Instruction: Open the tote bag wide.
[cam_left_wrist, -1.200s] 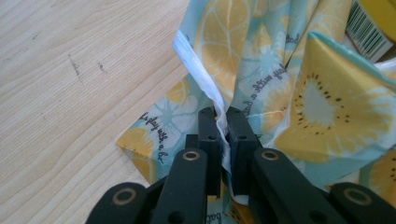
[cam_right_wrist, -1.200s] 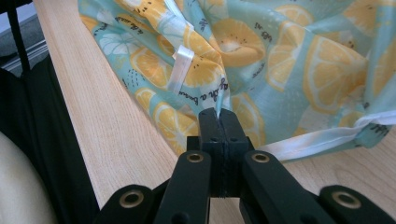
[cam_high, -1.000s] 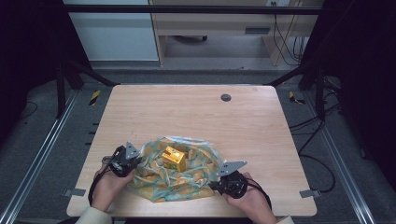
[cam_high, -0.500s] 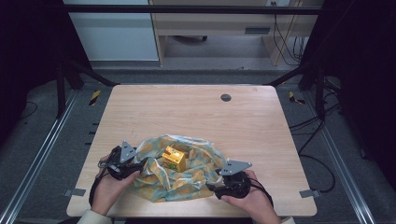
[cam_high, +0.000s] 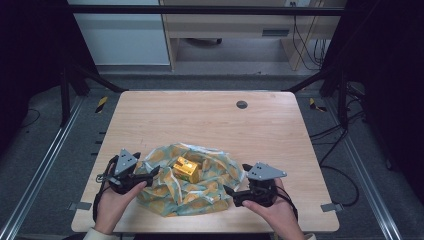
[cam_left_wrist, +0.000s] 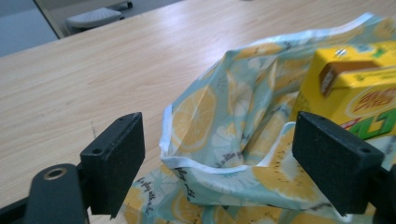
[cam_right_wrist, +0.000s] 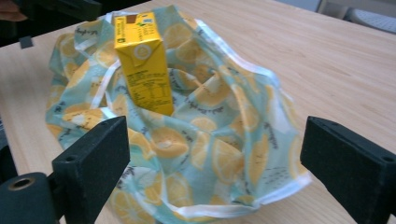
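1. Cloth bag (cam_high: 192, 182), teal with a lemon-slice print, lies crumpled on the near half of the wooden table (cam_high: 210, 120), between the two grippers.
2. Yellow drink carton (cam_high: 187, 169) stands inside the bag's folds, roughly mid-bag, top sticking out above the fabric.
3. Left gripper (cam_high: 148, 173): jaws have just been opening and now stand wide. In the left gripper view a white-hemmed fold of the bag (cam_left_wrist: 219, 140) sits in the gap between the pads, pads not pressing on it. Carton (cam_left_wrist: 355, 88) is beyond the right-hand jaw in that view.
4. Right gripper (cam_high: 237, 178): jaws have also just been opening, now fully spread. Right gripper view shows the bag (cam_right_wrist: 201, 140) ahead of and between the jaws, its hemmed rim just short of them, no contact visible. Carton (cam_right_wrist: 142, 65) upright, farther in, up and left in that view.
5. High view: both grippers sit just beside the bag's left and right edges, tips pointing inward at it, neither clamping anything.
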